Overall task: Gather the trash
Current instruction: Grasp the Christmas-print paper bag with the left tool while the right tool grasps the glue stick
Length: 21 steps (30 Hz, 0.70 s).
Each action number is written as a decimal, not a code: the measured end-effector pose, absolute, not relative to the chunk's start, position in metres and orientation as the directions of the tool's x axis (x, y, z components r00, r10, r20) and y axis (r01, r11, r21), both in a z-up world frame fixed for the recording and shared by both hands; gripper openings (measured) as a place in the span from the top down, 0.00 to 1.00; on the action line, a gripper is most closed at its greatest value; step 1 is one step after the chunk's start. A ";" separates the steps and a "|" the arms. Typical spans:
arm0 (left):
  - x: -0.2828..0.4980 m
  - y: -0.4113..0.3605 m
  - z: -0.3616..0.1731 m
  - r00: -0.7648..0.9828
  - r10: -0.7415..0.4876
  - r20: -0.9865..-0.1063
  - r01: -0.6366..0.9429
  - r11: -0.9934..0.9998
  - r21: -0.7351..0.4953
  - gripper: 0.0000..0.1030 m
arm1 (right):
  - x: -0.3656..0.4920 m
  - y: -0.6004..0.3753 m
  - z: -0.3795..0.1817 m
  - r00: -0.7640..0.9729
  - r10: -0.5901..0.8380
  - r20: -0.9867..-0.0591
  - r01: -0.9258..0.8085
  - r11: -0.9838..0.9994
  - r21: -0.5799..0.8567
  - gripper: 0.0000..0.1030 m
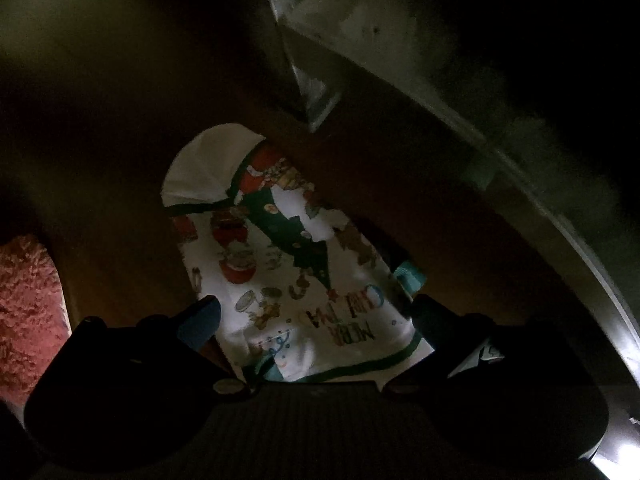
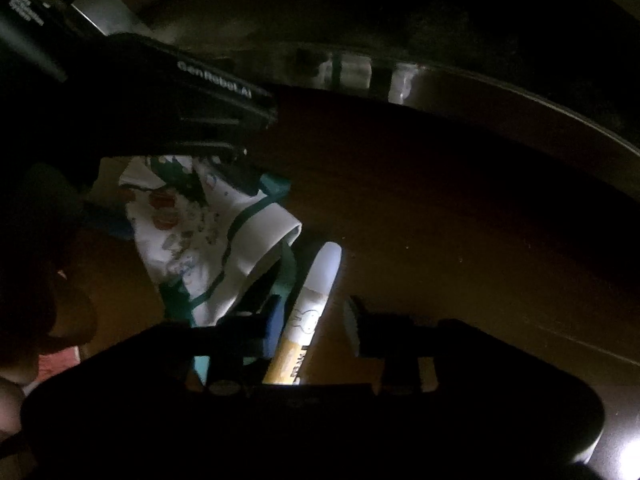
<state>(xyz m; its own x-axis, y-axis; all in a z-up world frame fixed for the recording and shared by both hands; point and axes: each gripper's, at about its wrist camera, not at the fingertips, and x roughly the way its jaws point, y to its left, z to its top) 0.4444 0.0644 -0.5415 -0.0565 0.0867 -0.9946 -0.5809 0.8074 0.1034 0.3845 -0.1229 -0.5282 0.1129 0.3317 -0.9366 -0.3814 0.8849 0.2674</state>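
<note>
From my left wrist camera I look straight down on a printed Christmas napkin (image 1: 280,256), white with a green border, a green tree and red figures, lying flat on a dark brown wooden surface (image 1: 120,120). My left gripper (image 1: 316,316) stands wide, its two blue-padded fingers (image 1: 200,320) straddling the napkin's lower end; the pads sit at its edges, and I cannot tell whether they touch it. A pink fuzzy cloth (image 1: 28,292) lies at the left edge, well apart from the napkin, and a pale metal frame (image 1: 520,152) curves across the upper right. From my right wrist camera, the right gripper (image 2: 314,320) is partly closed around a white and yellow glue stick (image 2: 312,312) lying on the same wood just beside the napkin; the left pad is just beside the stick, and a clear gap remains on the right, so nothing is gripped. The light is very dim in both views.
</note>
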 end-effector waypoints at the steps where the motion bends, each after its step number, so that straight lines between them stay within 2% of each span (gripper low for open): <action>1: 0.445 0.064 -0.544 -0.064 0.086 -0.994 -0.575 0.811 0.107 0.06 | 0.384 -0.123 -0.531 0.113 0.328 -0.938 -0.379 0.887 0.264 0.75; 9: 0.445 0.073 -0.552 -0.092 0.077 -0.993 -0.573 0.811 0.116 0.35 | 0.382 -0.110 -0.541 0.113 0.288 -0.951 -0.366 0.902 0.230 0.77; 15: 0.439 0.084 -0.556 -0.103 0.076 -0.992 -0.574 0.810 0.122 0.38 | 0.376 -0.092 -0.548 0.096 0.243 -0.965 -0.398 0.898 0.187 0.77; 17: 0.438 0.083 -0.555 -0.100 0.066 -0.993 -0.573 0.812 0.111 0.48 | 0.372 -0.087 -0.549 0.089 0.238 -0.967 -0.424 0.888 0.180 0.79; 18: 0.439 0.082 -0.555 -0.098 0.050 -0.994 -0.573 0.814 0.097 0.62 | 0.370 -0.087 -0.550 0.079 0.243 -0.967 -0.430 0.883 0.187 0.81; 19: 0.439 0.081 -0.555 -0.104 0.039 -0.994 -0.569 0.817 0.092 0.70 | 0.370 -0.088 -0.551 0.070 0.247 -0.966 -0.428 0.883 0.195 0.84; 20: 0.440 0.080 -0.556 -0.118 0.038 -0.992 -0.563 0.820 0.099 0.71 | 0.369 -0.090 -0.551 0.058 0.249 -0.967 -0.416 0.887 0.203 0.84; 21: 0.440 0.079 -0.555 -0.127 0.032 -0.991 -0.563 0.821 0.099 0.77 | 0.369 -0.093 -0.551 0.050 0.249 -0.967 -0.405 0.890 0.208 0.85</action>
